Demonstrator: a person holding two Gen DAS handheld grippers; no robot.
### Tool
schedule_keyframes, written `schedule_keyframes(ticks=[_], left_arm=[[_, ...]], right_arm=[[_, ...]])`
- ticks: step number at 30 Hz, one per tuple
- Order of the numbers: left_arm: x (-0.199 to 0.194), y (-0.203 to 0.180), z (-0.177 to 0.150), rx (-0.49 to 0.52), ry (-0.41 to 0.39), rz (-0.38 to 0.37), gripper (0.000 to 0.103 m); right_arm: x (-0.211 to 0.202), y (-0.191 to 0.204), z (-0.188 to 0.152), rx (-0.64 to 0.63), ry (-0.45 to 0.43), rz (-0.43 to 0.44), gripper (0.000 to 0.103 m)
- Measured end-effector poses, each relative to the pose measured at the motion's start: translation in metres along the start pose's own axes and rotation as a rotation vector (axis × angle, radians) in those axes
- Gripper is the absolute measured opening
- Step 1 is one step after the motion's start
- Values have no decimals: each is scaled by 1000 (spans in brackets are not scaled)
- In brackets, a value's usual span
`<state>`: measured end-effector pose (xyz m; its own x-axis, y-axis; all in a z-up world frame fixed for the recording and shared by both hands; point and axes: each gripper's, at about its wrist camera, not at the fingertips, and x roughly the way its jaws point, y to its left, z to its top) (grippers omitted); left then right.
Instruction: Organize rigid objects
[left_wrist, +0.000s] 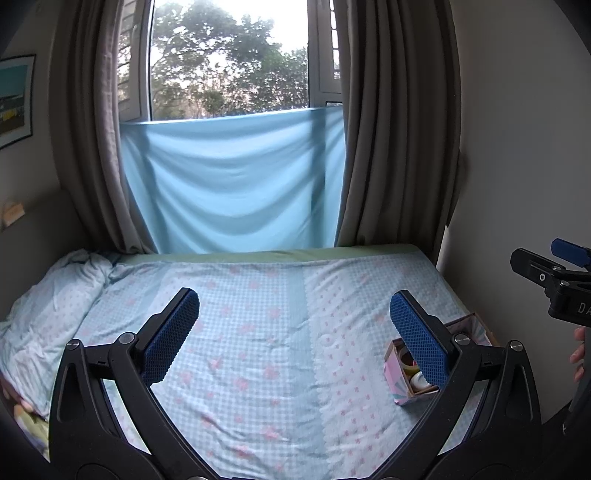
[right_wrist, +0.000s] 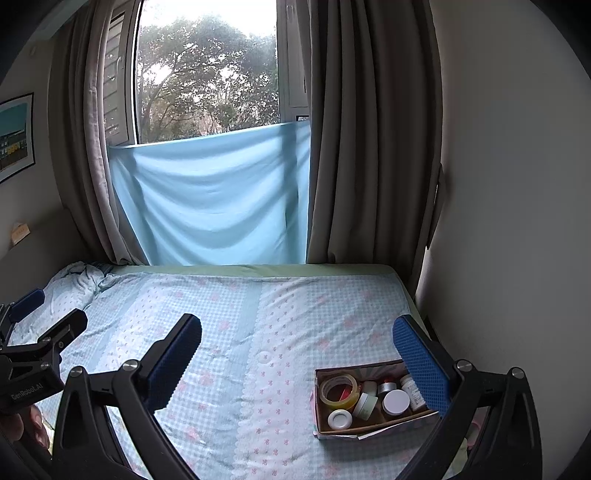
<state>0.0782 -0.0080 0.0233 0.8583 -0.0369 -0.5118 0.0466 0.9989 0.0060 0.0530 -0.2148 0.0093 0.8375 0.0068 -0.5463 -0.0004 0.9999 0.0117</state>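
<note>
A small patterned cardboard box (right_wrist: 354, 430) sits on the bed near its right edge. It holds a roll of clear tape (right_wrist: 339, 391), a white-lidded jar (right_wrist: 396, 401), a pale green jar (right_wrist: 365, 404), a white pill bottle (right_wrist: 412, 391) and other small containers. My right gripper (right_wrist: 299, 365) hovers open above the bed, its right finger crossing the box's right end. My left gripper (left_wrist: 295, 332) is open and empty over the middle of the bed. In the left wrist view the box (left_wrist: 393, 380) is half hidden behind the right finger. Each gripper shows in the other's view: right gripper (left_wrist: 535, 253), left gripper (right_wrist: 51, 310).
The bed's checked cover (left_wrist: 258, 332) fills the foreground, with a crumpled duvet (left_wrist: 55, 295) at the left. Behind are grey curtains (right_wrist: 369, 147), a hanging blue cloth (right_wrist: 210, 206) and a window. A white wall (right_wrist: 509, 258) stands close on the right. A hand (left_wrist: 580, 354) holds the right gripper.
</note>
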Motion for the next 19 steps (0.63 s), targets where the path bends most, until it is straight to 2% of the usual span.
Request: schedule_keyframes(ticks=[8,12,15,19], left_arm=[[1,0,3,-17,-16,17,103],[-2,1,3,-37,-48,53,103],[-4,-1,4,-21,-76,107,103],[-4,2,3,-37,-83,82,103]], right_arm=[[2,3,3,4,-12,-5,103],[5,5,3,1,-12,-6,103],[6,6,2,0,-12,-7,103],[8,7,2,1,-6,-6,103]])
